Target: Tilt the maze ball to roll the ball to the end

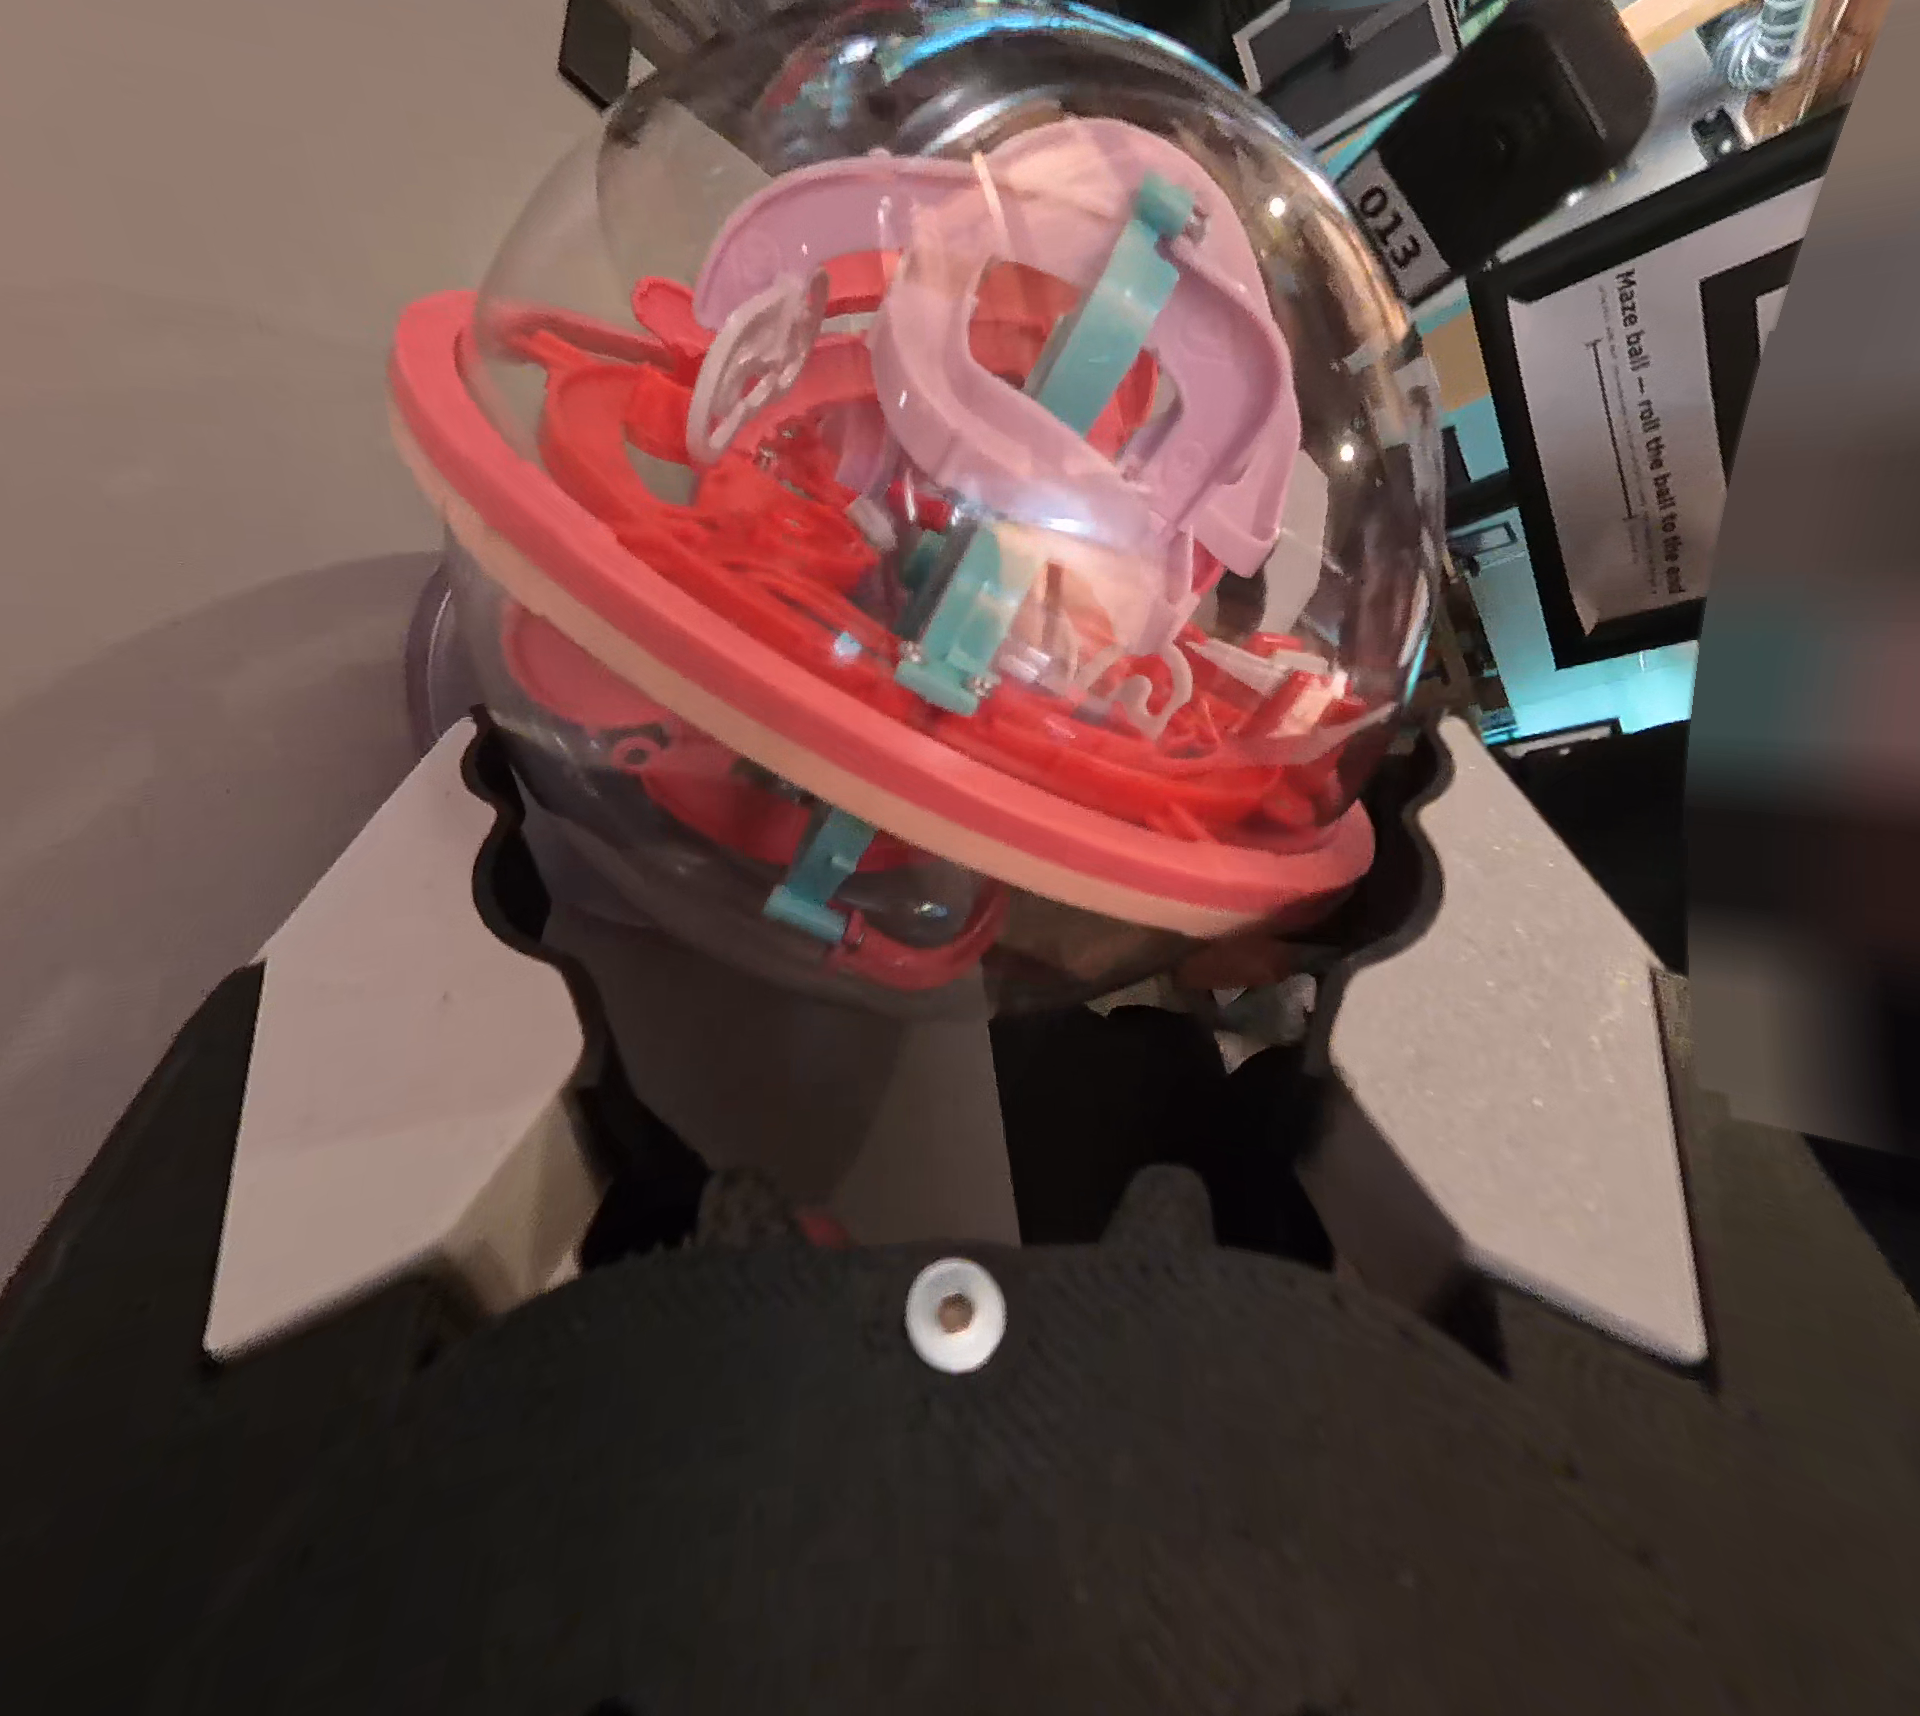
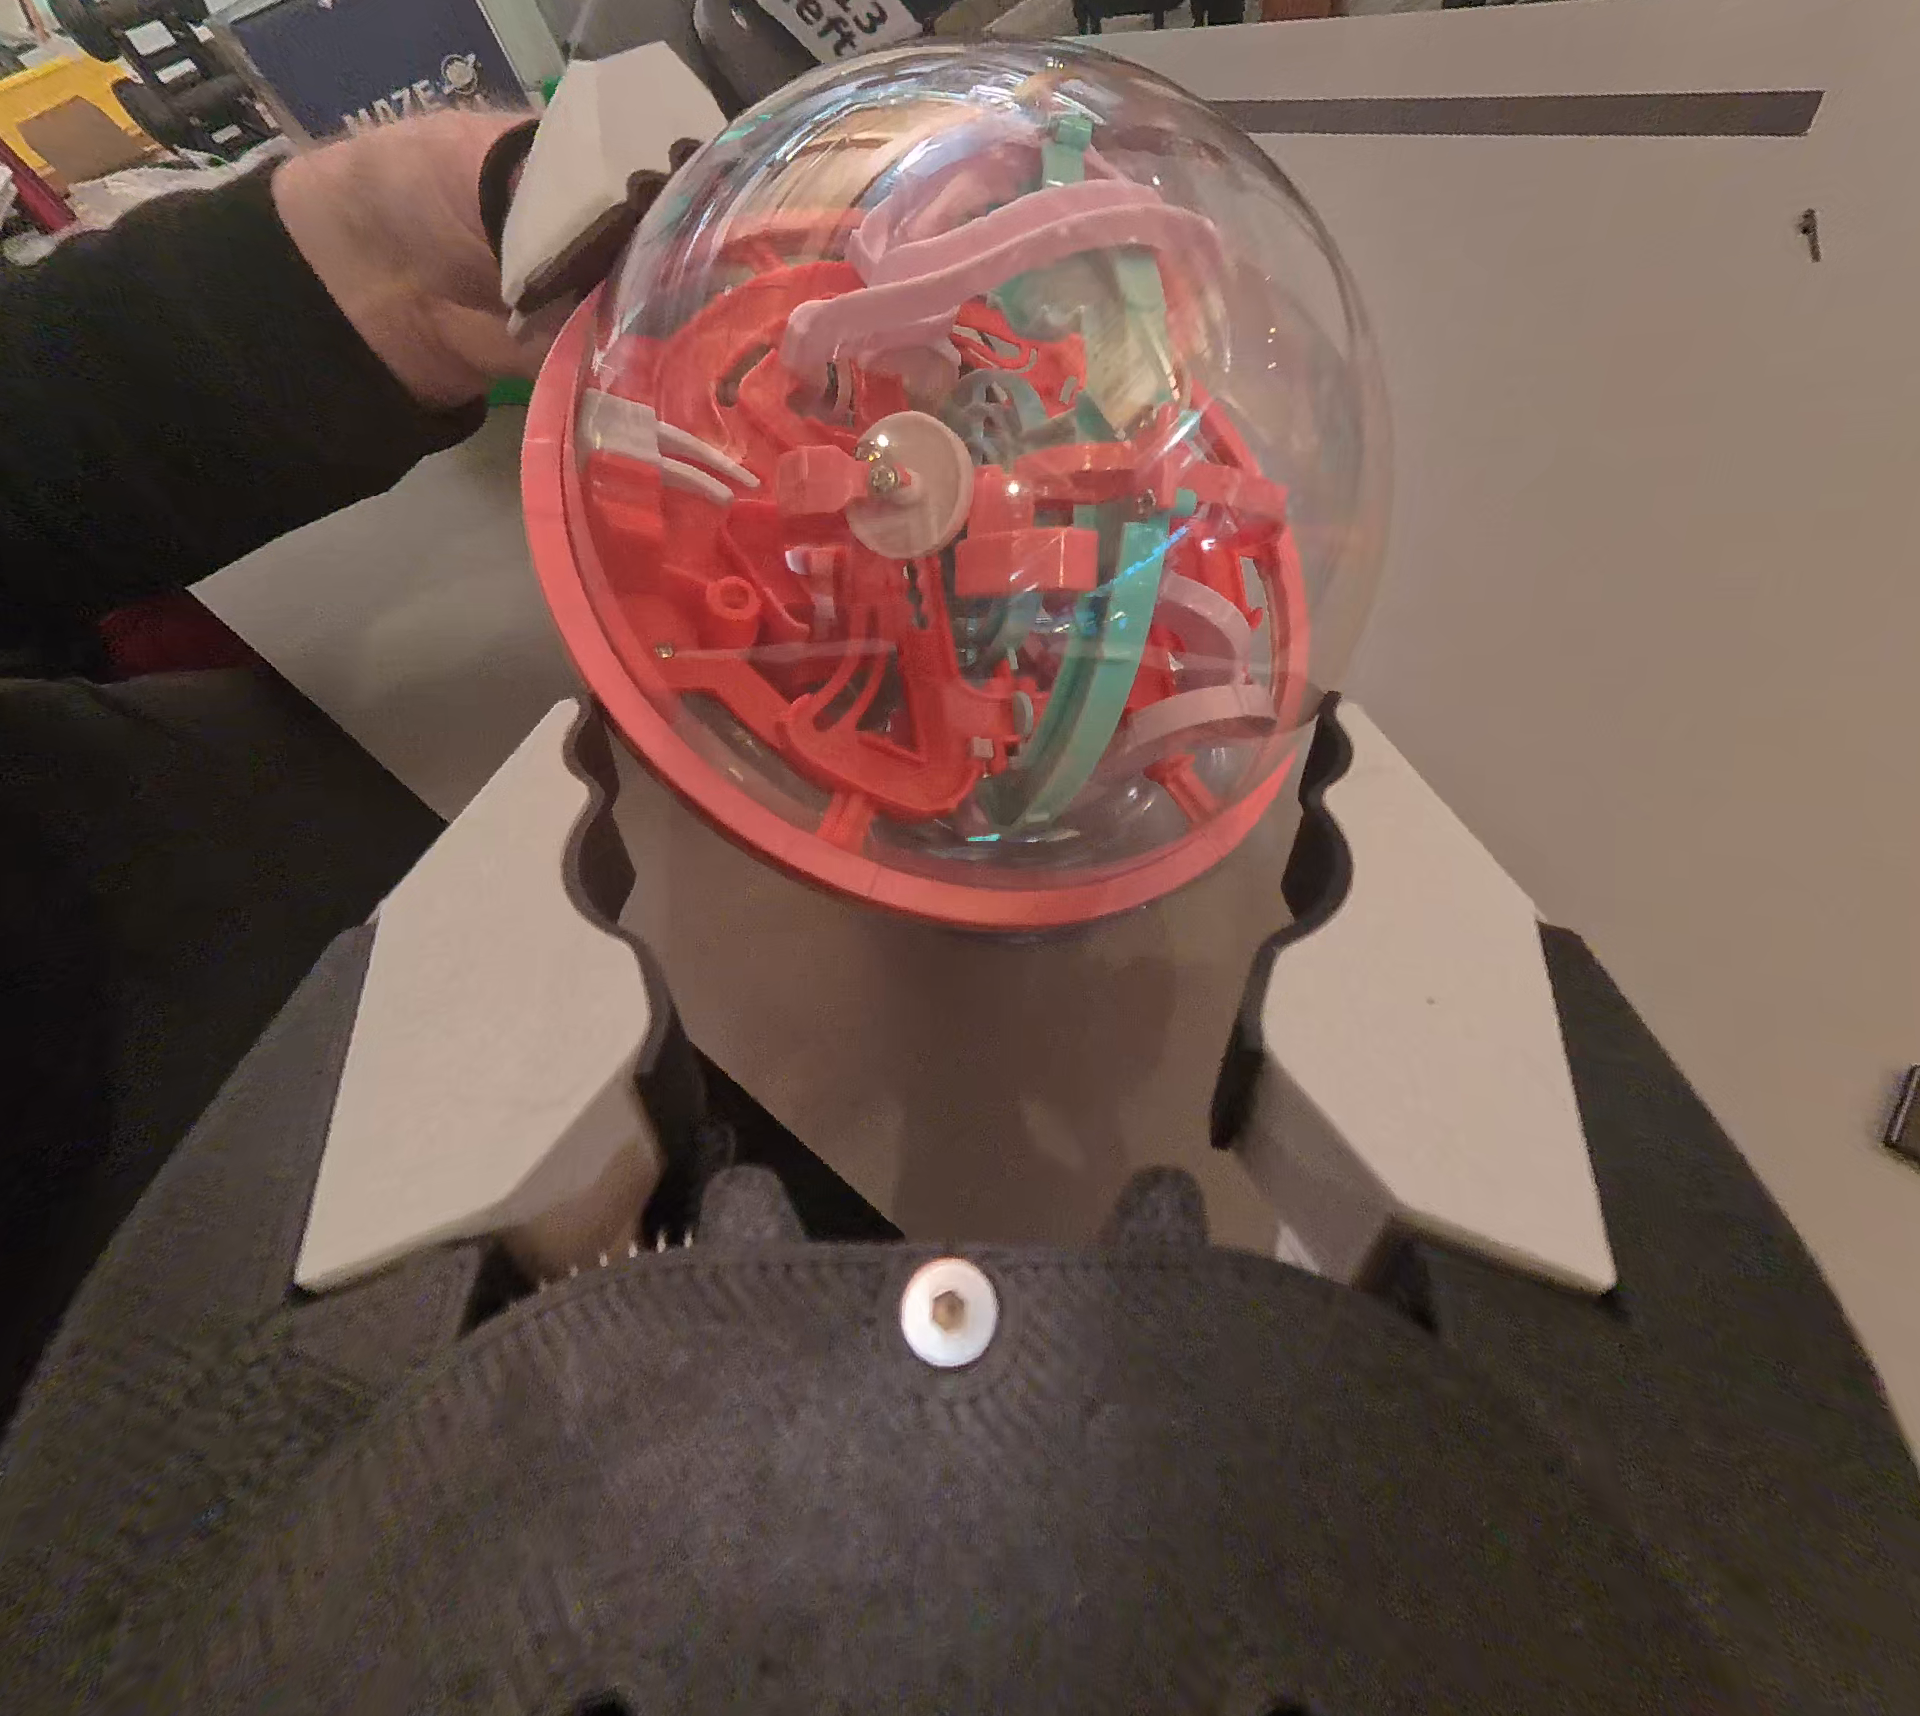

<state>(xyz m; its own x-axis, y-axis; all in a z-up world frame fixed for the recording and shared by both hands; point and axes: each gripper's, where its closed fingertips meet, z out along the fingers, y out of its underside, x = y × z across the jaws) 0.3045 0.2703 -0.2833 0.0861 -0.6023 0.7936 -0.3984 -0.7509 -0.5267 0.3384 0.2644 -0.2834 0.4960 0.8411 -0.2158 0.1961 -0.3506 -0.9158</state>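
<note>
The maze ball [image 1: 935, 461] is a clear sphere with red, pink and teal tracks inside and a red ring around its middle. It is tilted, with the ring running down to the right. My left gripper [image 1: 951, 793] is shut on its lower part, one finger on each side. In the right wrist view the maze ball [image 2: 956, 461] sits between the tips of my right gripper [image 2: 956, 741], which is shut on the ring. The left gripper's finger [image 2: 551, 212] presses the sphere's far left side. I cannot pick out the small rolling ball for sure.
A white table [image 2: 1610, 440] lies under the sphere, with a black tape strip [image 2: 1507, 113] on it. A person's hand [image 2: 395, 264] holds the left gripper. A framed sheet [image 1: 1621, 440] stands behind. A blue box [image 2: 384, 45] and chairs are farther back.
</note>
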